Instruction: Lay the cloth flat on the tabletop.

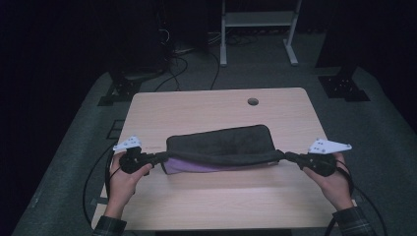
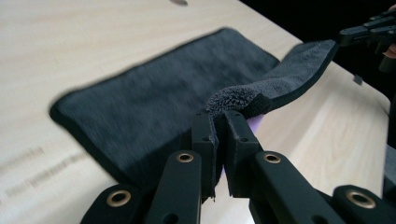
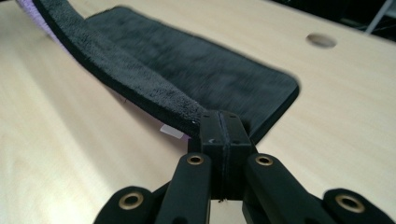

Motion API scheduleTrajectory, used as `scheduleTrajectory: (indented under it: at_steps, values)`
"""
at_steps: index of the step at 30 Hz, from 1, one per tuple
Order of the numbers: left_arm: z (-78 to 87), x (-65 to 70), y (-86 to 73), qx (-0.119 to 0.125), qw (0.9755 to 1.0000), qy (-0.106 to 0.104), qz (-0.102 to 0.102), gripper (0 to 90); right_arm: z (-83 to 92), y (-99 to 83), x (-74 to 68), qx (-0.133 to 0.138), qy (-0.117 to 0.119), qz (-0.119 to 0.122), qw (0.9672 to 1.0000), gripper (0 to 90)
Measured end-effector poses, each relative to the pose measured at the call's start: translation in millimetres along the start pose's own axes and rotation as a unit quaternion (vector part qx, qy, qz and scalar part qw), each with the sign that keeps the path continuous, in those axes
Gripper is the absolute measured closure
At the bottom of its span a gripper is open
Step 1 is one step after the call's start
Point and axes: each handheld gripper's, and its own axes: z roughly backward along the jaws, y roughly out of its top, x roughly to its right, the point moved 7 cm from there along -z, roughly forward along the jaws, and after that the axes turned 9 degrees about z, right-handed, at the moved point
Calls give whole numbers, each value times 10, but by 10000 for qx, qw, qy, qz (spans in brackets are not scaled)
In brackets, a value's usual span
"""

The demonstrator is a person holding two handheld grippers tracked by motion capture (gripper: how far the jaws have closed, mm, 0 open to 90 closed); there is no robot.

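A dark grey towel [image 1: 221, 142] with a purple underside [image 1: 196, 167] lies across the middle of the wooden table [image 1: 206, 108], its near edge lifted and stretched between both grippers. My left gripper [image 1: 160, 158] is shut on the towel's near left corner [image 2: 233, 100]. My right gripper [image 1: 286, 156] is shut on the near right corner [image 3: 187, 114]. In the left gripper view the jaws pinch the plush edge and the right gripper [image 2: 369, 32] shows far off. The far half of the towel [image 3: 201, 65] rests flat on the table.
A round cable hole [image 1: 253, 102] sits near the table's far edge. Bare wood lies in front of the towel, toward the person's hands [image 1: 123, 179]. Beyond the table stand a white frame [image 1: 258, 29], cables and dark stands on a grey floor.
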Motion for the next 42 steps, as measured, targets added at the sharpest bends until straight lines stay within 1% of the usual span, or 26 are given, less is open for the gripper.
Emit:
scheduleTrajectory:
  at_steps: [1, 2, 3, 4, 7, 8, 11, 12, 13, 14, 16, 18, 19, 21, 23, 28, 29, 31, 32, 35, 36, 37, 38, 39, 40, 42]
  values:
    - [18, 25, -105, -69, 10000, -33, 41, 843, 15, -39, -36, -32, 36, 2, 10000, 893]
    - [18, 25, -105, -69, 10000, -33, 41, 842, 35, -73, -71, -47, 66, -9, 10000, 892]
    - [41, 53, -211, -155, 9998, -77, 93, 842, 56, -106, -112, -62, 108, -32, 9999, 893]
    - [41, 53, -211, -155, 9998, -77, 93, 842, 56, -106, -112, -62, 108, -32, 9999, 893]
    - [94, 114, -392, -296, 9995, -105, 104, 840, 162, -205, -250, -102, 198, 22, 9998, 892]
    - [94, 114, -392, -296, 9995, -105, 104, 840, 162, -205, -250, -102, 198, 22, 9998, 892]
    - [153, 168, -524, -375, 9991, -135, 147, 838, 257, -275, -378, -94, 318, 33, 9994, 893]
    - [153, 168, -524, -375, 9991, -135, 147, 838, 257, -275, -378, -94, 318, 33, 9994, 893]
    - [166, 204, -589, -454, 9988, -151, 125, 838, 296, -294, -439, -65, 395, 40, 9992, 892]
    - [166, 204, -589, -454, 9988, -151, 125, 836, 296, -294, -439, -65, 395, 40, 9992, 892]
    - [174, 222, -666, -577, 9982, -102, 116, 835, 326, -309, -513, -67, 481, 55, 9988, 892]
    - [178, 200, -730, -690, 9975, -58, 130, 832, 339, -336, -593, -120, 570, 133, 9982, 892]
    - [181, 159, -801, -814, 9965, 25, 187, 830, 333, -380, -658, -236, 630, 184, 9976, 892]
    - [184, 140, -827, -865, 9961, 43, 196, 830, 326, -407, -678, -295, 642, 224, 9973, 892]
    - [212, 114, -888, -1022, 9946, 105, 160, 830, 329, -471, -717, -404, 711, 195, 9965, 892]
    - [237, 114, -973, -1175, 9929, 71, 175, 818, 359, -536, -788, -474, 857, 166, 9951, 892]
    - [235, 111, -1001, -1198, 9926, 62, 211, 792, 359, -572, -823, -557, 915, 149, 9941, 891]
    - [236, 117, -1001, -1195, 9926, 41, 209, 774, 354, -583, -830, -568, 942, 169, 9938, 889]
    - [239, 124, -992, -1178, 9928, 48, 196, 750, 347, -584, -832, -562, 957, 165, 9937, 878]
    - [255, 153, -946, -1059, 9943, -1, 162, 674, 318, -556, -810, -453, 993, 152, 9939, 736]
    - [259, 156, -931, -1011, 9948, 14, 138, 674, 318, -556, -810, -453, 993, 152, 9939, 736]
    - [259, 156, -917, -973, 9952, 26, 129, 631, 303, -540, -785, -405, 923, 105, 9948, 674]
    - [255, 152, -907, -948, 9954, 29, 114, 631, 303, -540, -785, -405, 923, 105, 9948, 674]
    - [235, 128, -890, -923, 9957, 86, 59, 598, 272, -531, -743, -411, 849, 81, 9955, 605]
    - [235, 128, -890, -923, 9957, 86, 59, 582, 272, -531, -743, -411, 849, 81, 9955, 605]
    - [205, 109, -868, -867, 9961, 135, 69, 564, 223, -523, -682, -405, 721, 91, 9965, 560]
